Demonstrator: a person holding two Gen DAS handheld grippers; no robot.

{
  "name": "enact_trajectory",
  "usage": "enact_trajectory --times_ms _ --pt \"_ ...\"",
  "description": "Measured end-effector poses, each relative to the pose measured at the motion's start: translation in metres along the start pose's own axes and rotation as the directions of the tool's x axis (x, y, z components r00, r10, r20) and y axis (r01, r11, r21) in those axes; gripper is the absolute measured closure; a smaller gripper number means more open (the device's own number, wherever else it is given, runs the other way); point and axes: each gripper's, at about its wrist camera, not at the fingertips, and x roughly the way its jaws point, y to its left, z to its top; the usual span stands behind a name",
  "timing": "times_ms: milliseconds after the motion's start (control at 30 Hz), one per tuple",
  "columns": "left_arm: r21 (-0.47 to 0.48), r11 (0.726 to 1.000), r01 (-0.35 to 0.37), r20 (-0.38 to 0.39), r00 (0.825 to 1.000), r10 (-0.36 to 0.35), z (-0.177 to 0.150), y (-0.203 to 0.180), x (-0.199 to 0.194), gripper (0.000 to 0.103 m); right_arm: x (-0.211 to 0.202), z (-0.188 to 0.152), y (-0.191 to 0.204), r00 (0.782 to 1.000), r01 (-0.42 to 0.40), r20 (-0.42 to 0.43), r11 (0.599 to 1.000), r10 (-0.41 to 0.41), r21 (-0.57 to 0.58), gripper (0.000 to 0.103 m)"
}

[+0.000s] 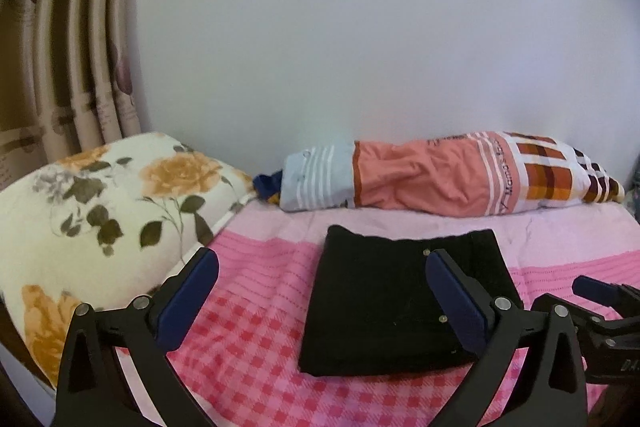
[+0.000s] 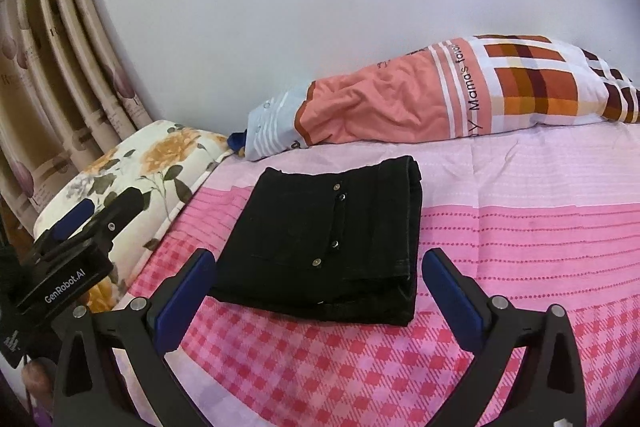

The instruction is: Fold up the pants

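Note:
Black pants [image 1: 384,299] lie folded into a flat rectangle on the pink checked bedsheet [image 1: 248,355]. They also show in the right wrist view [image 2: 328,239], with metal buttons on top. My left gripper [image 1: 322,267] is open and empty, above the near left part of the pants. My right gripper [image 2: 314,269] is open and empty, just in front of the pants' near edge. The right gripper also shows at the right edge of the left wrist view [image 1: 600,291]. The left gripper shows at the left of the right wrist view [image 2: 80,223].
A floral pillow [image 1: 104,211] lies at the left end of the bed. An orange and plaid pillow [image 1: 448,175] lies along the white wall [image 1: 360,27]. Curtains [image 1: 68,47] hang at the far left.

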Motion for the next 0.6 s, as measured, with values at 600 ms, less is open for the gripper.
enact_trajectory --times_ms 600 --pt "0.005 0.999 0.053 0.149 0.987 -0.054 0.011 -0.013 -0.049 0.000 -0.022 0.001 -0.001 1.000 0.000 0.016 0.999 -0.001 0.048 0.000"
